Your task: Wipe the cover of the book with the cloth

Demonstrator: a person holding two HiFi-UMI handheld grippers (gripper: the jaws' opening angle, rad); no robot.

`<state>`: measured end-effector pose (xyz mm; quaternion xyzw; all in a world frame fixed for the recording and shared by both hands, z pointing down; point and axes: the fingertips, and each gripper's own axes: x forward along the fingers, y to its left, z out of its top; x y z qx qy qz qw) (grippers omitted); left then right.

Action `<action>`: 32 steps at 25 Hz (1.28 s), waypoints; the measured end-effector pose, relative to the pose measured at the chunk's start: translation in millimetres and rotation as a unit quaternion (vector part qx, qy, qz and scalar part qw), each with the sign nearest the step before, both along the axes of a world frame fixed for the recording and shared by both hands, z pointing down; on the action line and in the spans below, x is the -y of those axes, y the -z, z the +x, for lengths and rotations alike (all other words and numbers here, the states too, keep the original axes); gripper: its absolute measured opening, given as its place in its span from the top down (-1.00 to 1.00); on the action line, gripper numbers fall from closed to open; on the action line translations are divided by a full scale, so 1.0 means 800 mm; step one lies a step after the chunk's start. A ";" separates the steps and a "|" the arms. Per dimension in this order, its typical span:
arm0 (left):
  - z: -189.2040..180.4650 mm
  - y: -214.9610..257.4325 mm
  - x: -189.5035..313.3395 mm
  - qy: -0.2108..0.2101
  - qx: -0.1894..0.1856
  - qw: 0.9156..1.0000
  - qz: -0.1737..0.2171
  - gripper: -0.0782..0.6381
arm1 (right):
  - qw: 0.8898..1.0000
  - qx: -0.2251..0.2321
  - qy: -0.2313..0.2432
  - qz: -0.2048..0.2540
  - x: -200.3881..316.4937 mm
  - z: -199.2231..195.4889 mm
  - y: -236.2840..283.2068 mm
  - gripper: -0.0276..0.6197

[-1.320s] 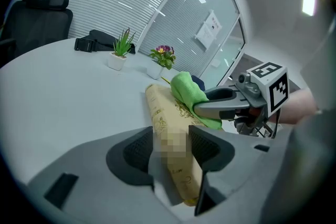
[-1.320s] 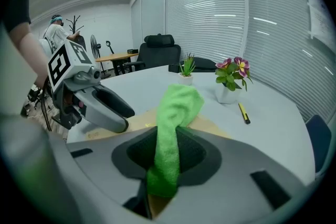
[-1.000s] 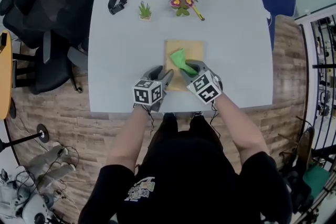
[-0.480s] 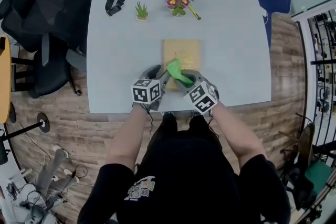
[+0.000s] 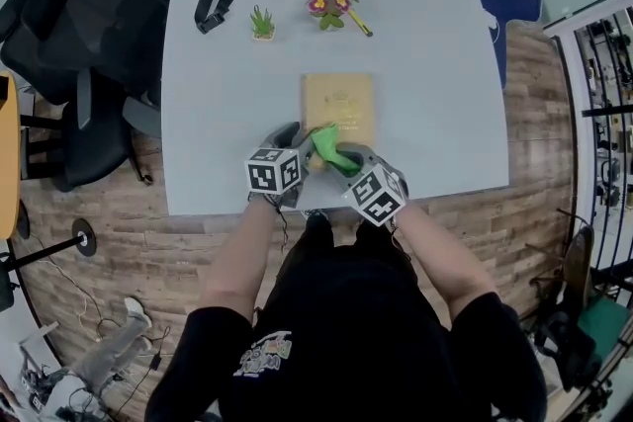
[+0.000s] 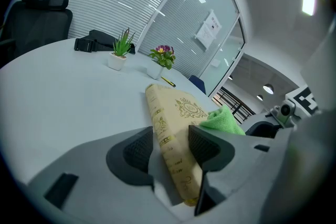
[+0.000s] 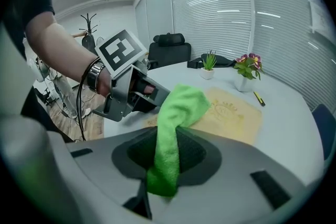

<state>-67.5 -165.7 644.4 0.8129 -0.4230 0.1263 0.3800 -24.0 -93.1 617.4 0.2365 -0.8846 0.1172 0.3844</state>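
Left gripper (image 6: 169, 145) clamping the book (image 6: 182, 108) by its near edge, right gripper (image 7: 167, 153) pinching green cloth (image 7: 178, 105), tip over the cover

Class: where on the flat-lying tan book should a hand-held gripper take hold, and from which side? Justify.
Probably the near spine corner, from the table's near edge. The book lies flat, so only its thin edges fit between jaws. The left hand-held gripper clamps there, leaving its top clear.

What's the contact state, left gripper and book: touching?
Touching. In the left gripper view, the left gripper has its jaws closed on the book, pads against both faces.
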 end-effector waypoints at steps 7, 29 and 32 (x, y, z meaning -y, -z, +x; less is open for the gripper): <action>0.000 0.000 0.000 0.000 0.000 1.000 -0.002 0.18 | 1.000 0.010 0.013 -0.026 -0.014 -0.001 0.001 0.61; 0.005 0.002 -0.002 -0.003 -0.004 1.000 -0.008 0.19 | 0.998 0.023 -0.046 0.038 0.186 -0.013 0.027 0.61; 0.005 0.002 -0.002 -0.005 -0.007 1.000 -0.012 0.19 | 0.998 0.015 -0.034 0.046 0.207 -0.027 0.020 0.61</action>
